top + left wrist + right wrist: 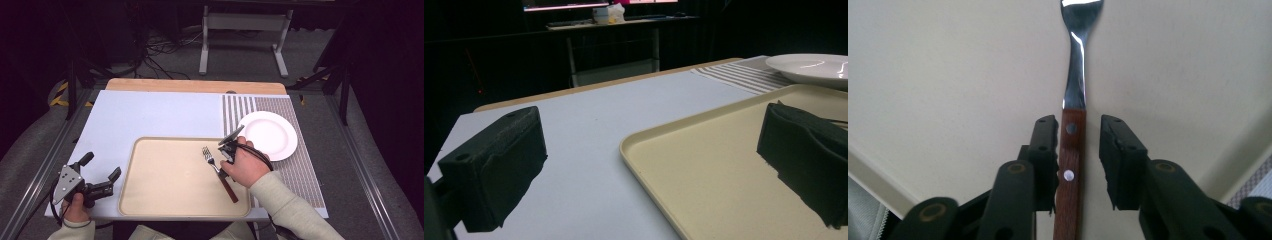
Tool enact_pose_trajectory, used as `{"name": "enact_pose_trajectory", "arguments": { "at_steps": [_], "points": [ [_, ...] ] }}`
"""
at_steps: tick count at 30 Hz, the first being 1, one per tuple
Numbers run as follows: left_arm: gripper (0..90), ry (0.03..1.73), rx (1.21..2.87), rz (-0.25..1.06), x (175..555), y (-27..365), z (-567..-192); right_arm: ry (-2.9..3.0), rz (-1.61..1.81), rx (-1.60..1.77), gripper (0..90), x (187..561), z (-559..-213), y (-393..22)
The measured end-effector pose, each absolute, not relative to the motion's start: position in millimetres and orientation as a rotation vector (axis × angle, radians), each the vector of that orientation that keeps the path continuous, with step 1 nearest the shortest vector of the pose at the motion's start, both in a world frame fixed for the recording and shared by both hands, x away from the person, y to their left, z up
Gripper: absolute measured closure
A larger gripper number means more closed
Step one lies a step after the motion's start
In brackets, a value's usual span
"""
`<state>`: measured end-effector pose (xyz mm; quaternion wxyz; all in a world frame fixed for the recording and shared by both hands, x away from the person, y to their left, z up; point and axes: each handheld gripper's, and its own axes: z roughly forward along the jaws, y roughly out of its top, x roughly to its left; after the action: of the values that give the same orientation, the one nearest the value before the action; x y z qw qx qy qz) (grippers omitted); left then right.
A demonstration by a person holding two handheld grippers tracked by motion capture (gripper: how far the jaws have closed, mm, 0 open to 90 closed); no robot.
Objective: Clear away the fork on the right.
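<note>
Two black jaws of your right hand-held gripper (1078, 165) straddle the fork (1071, 150) on the beige tray (165, 185), and the alignment is what counts here: the wooden handle runs straight up the middle of the gap in the right gripper view, parallel to the jaws, with the steel neck and tines pointing away from you. Those jaws stand slightly spread; the left pad sits just beside the wood, perhaps touching it, while a sliver of tray shows between the handle and the right pad, so you have no pinch on it. From the high view, the fork (220, 172) lies on the tray's right part, tines toward the far left and handle toward the near right, under your right hand (245, 167). Your left hand-held gripper (102, 175) rests well apart at the near left corner of the worktop (150, 112), jaws wide and empty (one of them hanging over the tray's left rim). Right is plainly the nearer hand. Beyond, a white plate (270, 134) sits on the striped mat (300, 170).
</note>
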<state>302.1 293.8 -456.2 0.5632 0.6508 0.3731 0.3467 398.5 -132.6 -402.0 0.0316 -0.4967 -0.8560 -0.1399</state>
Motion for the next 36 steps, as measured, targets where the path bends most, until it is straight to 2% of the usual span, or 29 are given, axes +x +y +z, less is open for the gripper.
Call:
{"name": "enact_pose_trajectory", "arguments": {
  "at_steps": [5, 7, 10, 11, 13, 24, 29, 33, 36],
  "points": [
    [0.0, 0.879, 1.533, 0.817, 302.0, 294.0, -456.1, -2.736, -0.585, -1.424, 55.6, 399.2, -390.9, -131.3],
    [0.0, 0.88, 1.53, 0.816, 302.1, 293.8, -456.3, -2.796, -0.671, -1.325, 44.2, 400.4, -388.0, -130.4],
    [0.0, 0.881, 1.531, 0.813, 302.1, 293.8, -456.3, -2.849, -0.775, -1.241, 31.8, 402.9, -385.5, -128.3],
    [0.0, 0.879, 1.531, 0.814, 302.1, 293.7, -456.4, -2.849, -0.775, -1.241, 31.8, 402.9, -385.5, -128.3],
    [0.0, 0.878, 1.53, 0.817, 302.2, 293.5, -456.5, -2.878, -0.892, -1.159, 20.8, 406.3, -383.4, -125.1],
    [0.0, 0.878, 1.534, 0.815, 302.4, 294.0, -456.8, -2.883, -1.152, -0.867, 19.1, 419.1, -382.8, -107.1],
    [0.0, 0.878, 1.534, 0.816, 302.4, 294.1, -456.8, -2.951, -1.19, -0.672, 26.9, 423.4, -385.2, -92.6],
    [0.0, 0.878, 1.534, 0.815, 302.4, 294.2, -456.8, -2.977, -1.236, -0.569, 27.4, 429.7, -387.5, -87.8],
    [0.0, 0.878, 1.534, 0.815, 302.7, 294.3, -457.0, -2.999, -1.25, -0.451, 35.8, 436.4, -389.6, -86.2]
  ]
}}
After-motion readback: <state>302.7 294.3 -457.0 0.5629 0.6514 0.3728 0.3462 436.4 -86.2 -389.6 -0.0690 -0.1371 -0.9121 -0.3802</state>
